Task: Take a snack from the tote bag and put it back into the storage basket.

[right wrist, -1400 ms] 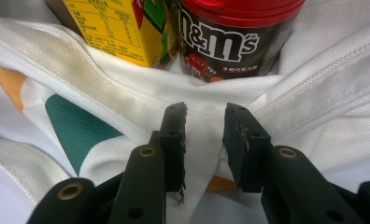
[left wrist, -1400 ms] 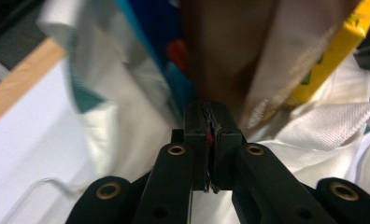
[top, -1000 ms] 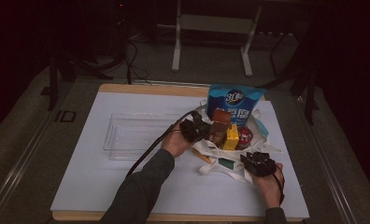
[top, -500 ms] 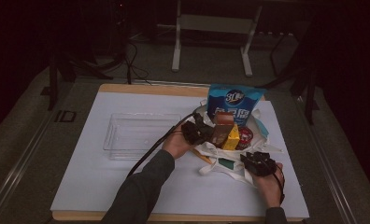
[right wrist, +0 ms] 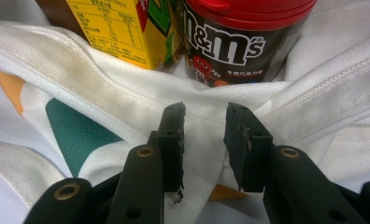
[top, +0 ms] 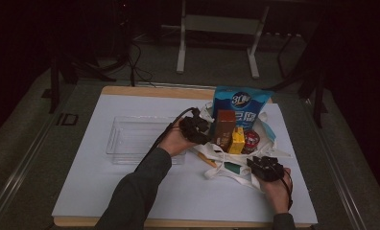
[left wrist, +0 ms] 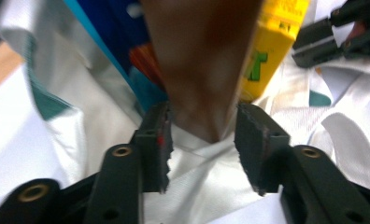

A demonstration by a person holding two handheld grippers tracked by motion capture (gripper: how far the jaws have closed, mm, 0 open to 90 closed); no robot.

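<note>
Left gripper (left wrist: 202,140): fingers just opening, brown box (left wrist: 202,60) between, unpressed | Right gripper (right wrist: 202,135): fingers part-open astride bag rim (right wrist: 211,100), 6 o'clock of candy jar (right wrist: 239,42)

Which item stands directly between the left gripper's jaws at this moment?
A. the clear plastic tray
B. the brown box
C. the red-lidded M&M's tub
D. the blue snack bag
B: in the left gripper view the brown box rises between the two black jaws of the left gripper, with the yellow carton beside it.

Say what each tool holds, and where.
Nothing: left tool has just been opening, the brown box loose between its jaws; right tool stands open over the bag.
</note>
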